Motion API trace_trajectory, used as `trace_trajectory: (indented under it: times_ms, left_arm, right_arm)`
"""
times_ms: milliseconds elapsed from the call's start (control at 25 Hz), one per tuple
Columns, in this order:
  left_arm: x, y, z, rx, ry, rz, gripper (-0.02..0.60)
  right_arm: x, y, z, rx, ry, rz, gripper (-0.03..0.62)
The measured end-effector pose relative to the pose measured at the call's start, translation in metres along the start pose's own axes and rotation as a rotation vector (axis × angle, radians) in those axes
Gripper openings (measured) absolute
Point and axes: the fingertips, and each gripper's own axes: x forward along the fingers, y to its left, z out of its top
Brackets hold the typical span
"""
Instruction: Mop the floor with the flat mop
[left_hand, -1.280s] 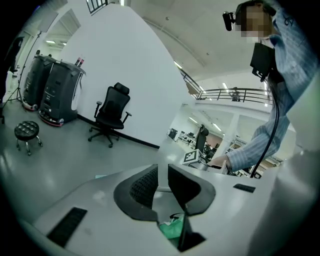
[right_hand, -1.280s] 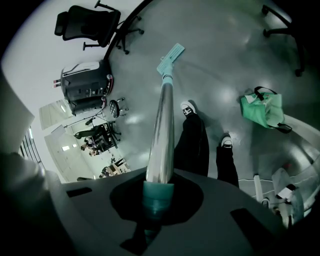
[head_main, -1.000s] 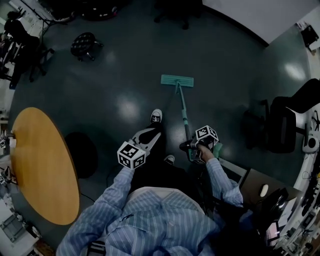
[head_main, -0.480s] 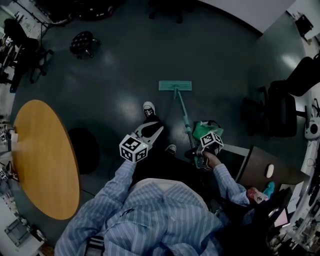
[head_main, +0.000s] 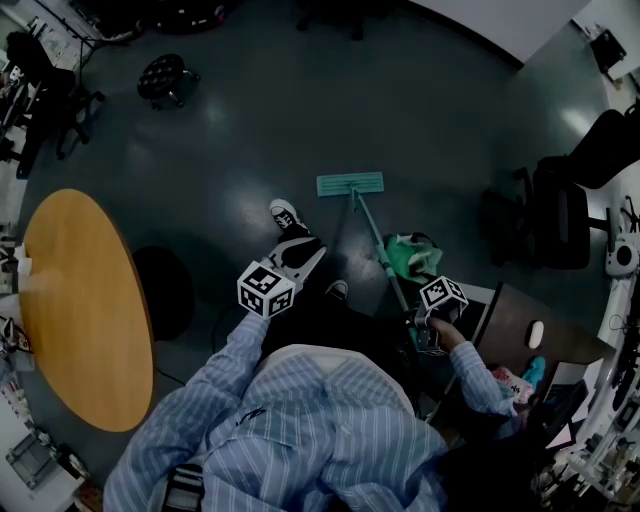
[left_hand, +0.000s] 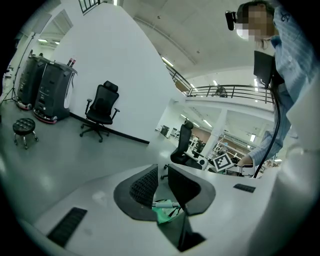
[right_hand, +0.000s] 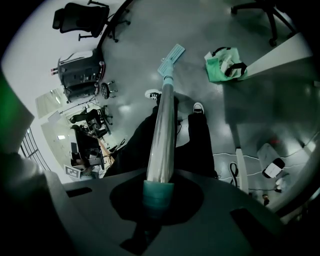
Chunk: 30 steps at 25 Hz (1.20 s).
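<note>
Right gripper is clamped on the top end of the mop handle, likely for one-handed steering. Mop head lies flat on the floor, far of the shoe. Left gripper has its jaws apart and empty, idle.
</note>
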Motion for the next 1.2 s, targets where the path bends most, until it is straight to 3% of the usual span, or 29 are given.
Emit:
trace_trajectory:
  times_ms: [560,1000,1200]
  left_arm:
    - [0.023,0.017,0.017,0.008,0.02,-0.008,0.064]
    - [0.037,0.048,0.035,-0.009,0.026,0.023,0.064]
    - [0.054,0.079,0.061,-0.009,0.035,0.021,0.064]
  right_arm:
    - [-0.002,0.014,0.01,-0.031,0.066,-0.03,0.011]
    - [-0.023,0.048,0.086,-0.043,0.027,-0.028,0.011]
    - [-0.033,0.079,0.132,-0.043,0.016,-0.029,0.011]
